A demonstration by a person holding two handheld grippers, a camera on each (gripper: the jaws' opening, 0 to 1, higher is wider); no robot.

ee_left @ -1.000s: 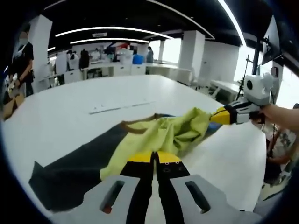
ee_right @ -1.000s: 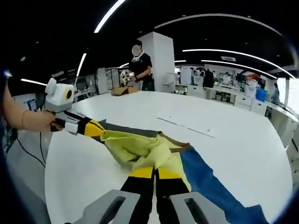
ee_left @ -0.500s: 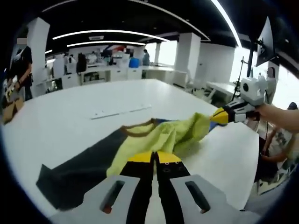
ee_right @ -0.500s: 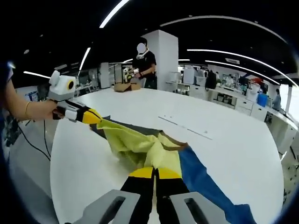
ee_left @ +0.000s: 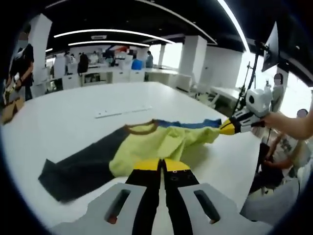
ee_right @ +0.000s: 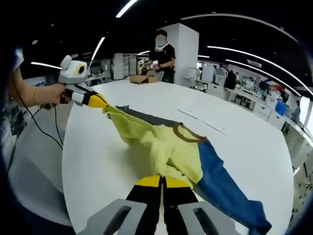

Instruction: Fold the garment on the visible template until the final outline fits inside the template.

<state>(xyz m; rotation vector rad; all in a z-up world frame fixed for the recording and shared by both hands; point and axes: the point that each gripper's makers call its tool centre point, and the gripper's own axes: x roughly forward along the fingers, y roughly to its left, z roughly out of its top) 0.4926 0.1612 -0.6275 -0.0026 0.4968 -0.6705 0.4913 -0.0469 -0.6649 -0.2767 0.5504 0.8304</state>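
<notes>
A shirt with a yellow body, a brown collar, a dark grey sleeve and a blue sleeve lies on the white table. My left gripper is shut on the yellow hem close to its camera. My right gripper comes in from the right, shut on the hem's other corner. In the right gripper view my right gripper pinches the yellow body, and my left gripper holds the far corner, raised. The hem is stretched between them. The blue sleeve trails right.
Thin grey marks lie on the table beyond the shirt. A person in black stands by a cardboard box at the far end. The table's rounded edge is close to both hands. Desks and pillars fill the background.
Both grippers have moved apart, still shut on the hem. The bunched yellow body has been pulled out flatter and the hem drawn taut; more of both sleeves now shows.
</notes>
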